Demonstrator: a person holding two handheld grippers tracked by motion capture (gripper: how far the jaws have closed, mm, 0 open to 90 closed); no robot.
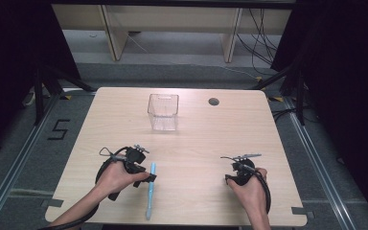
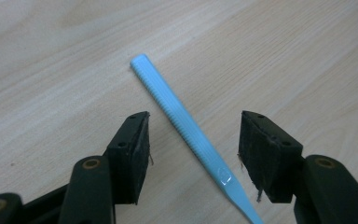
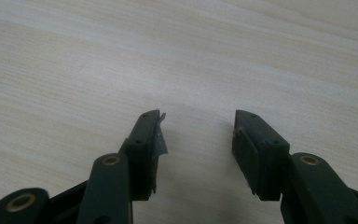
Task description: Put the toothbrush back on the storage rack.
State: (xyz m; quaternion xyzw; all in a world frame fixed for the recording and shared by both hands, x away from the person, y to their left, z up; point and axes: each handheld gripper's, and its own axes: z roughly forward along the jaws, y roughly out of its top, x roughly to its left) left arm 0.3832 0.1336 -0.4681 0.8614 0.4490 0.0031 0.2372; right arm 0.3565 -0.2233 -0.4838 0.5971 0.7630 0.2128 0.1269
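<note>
Left gripper (image 2: 193, 144) spread wide — blue stick (image 2: 186, 126) lies between its jaws, ungripped. Right gripper (image 3: 196, 140) agape, empty, over table (image 3: 177, 56).

I count one bench (image 1: 196, 153). On it I see one clear plastic container (image 1: 163, 111) and one light blue toothbrush-like stick (image 1: 151, 189). One round cable hole (image 1: 213, 101) sits in the bench top. I have two grippers: the left gripper (image 1: 146, 176) and the right gripper (image 1: 235, 170), each held by one hand.
</note>
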